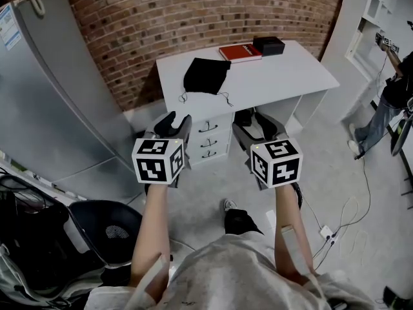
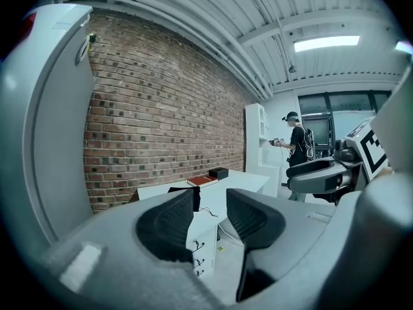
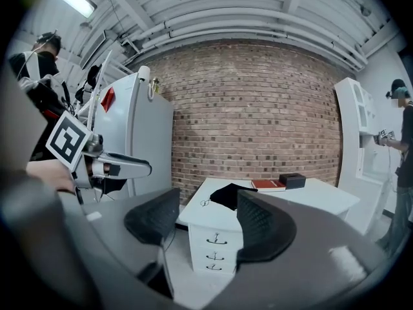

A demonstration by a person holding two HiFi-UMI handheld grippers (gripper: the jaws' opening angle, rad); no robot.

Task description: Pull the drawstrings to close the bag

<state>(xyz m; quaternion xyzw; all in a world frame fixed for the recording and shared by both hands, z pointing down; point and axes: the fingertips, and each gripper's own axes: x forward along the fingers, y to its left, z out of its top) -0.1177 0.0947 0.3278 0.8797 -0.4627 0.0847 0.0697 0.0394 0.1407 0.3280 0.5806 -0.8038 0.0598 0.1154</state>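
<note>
Bag (image 1: 206,76), black and lying flat, rests at the left end of the white desk (image 1: 284,76), with its drawstrings (image 1: 183,97) trailing toward the front edge. Whether it holds anything cannot be told. The three drawers (image 1: 208,141) beneath are shut. The left gripper (image 1: 173,121) and right gripper (image 1: 258,123) hang well short of the desk, jaws wide apart and empty. The right gripper view shows the whole bag, while the left gripper view hides most of it behind a jaw.

Red book (image 1: 240,52) and black box (image 1: 268,44) side by side at far edge of white tabletop (image 1: 284,76), upper centre. Three drawers (image 1: 208,142) beneath. Brick wall (image 1: 193,11) behind. Grey refrigerator (image 1: 45,95) left. Person (image 1: 387,102) standing far right.
</note>
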